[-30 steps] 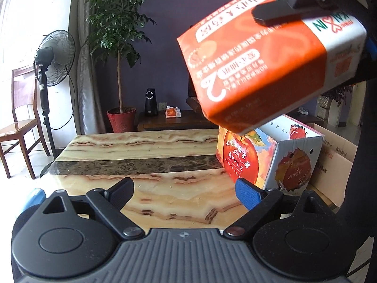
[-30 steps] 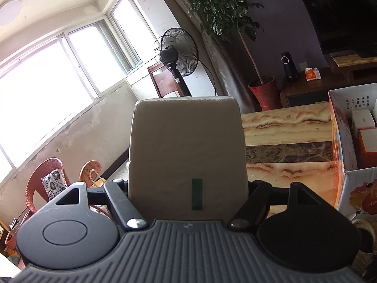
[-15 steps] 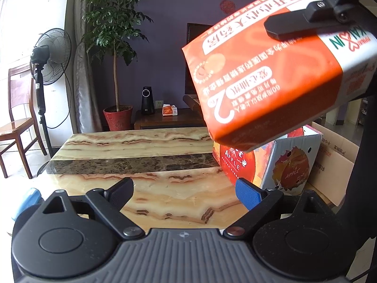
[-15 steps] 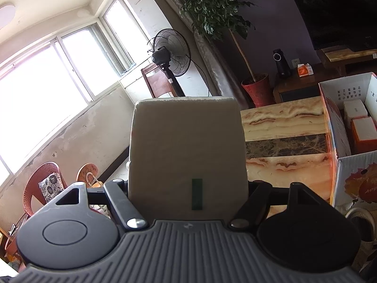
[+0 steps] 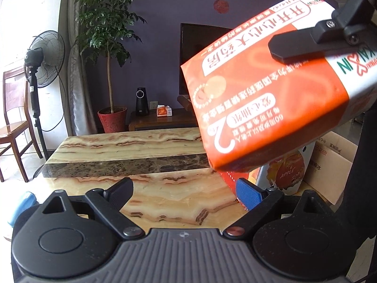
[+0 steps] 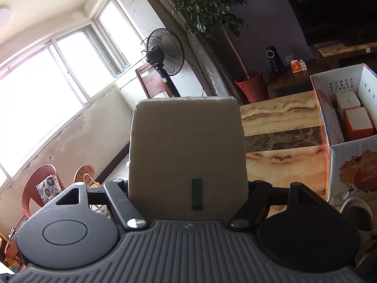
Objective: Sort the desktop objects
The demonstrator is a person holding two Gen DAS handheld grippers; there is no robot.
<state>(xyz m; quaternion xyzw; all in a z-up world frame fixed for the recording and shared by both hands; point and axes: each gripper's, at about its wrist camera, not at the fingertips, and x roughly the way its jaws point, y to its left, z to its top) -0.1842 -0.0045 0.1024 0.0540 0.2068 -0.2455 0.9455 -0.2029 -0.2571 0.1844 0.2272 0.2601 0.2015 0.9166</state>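
Note:
My right gripper is shut on an orange and white tissue pack, held in the air at the upper right of the left wrist view. One black finger lies across its printed face. In the right wrist view the pack's pale side fills the gap between the fingers. An open apple-print box stands on the marble table, below and to the right of the pack, with a white pack and an orange pack inside. My left gripper hangs open over the table with nothing in it.
A brown cardboard box sits beyond the table's right side. A blue object shows at the left edge. Behind the table are a standing fan, a potted plant, a wooden chair and a low cabinet.
The right gripper has sunk a little with the tissue pack, which now covers more of the apple box in the left wrist view. The left gripper has stayed put.

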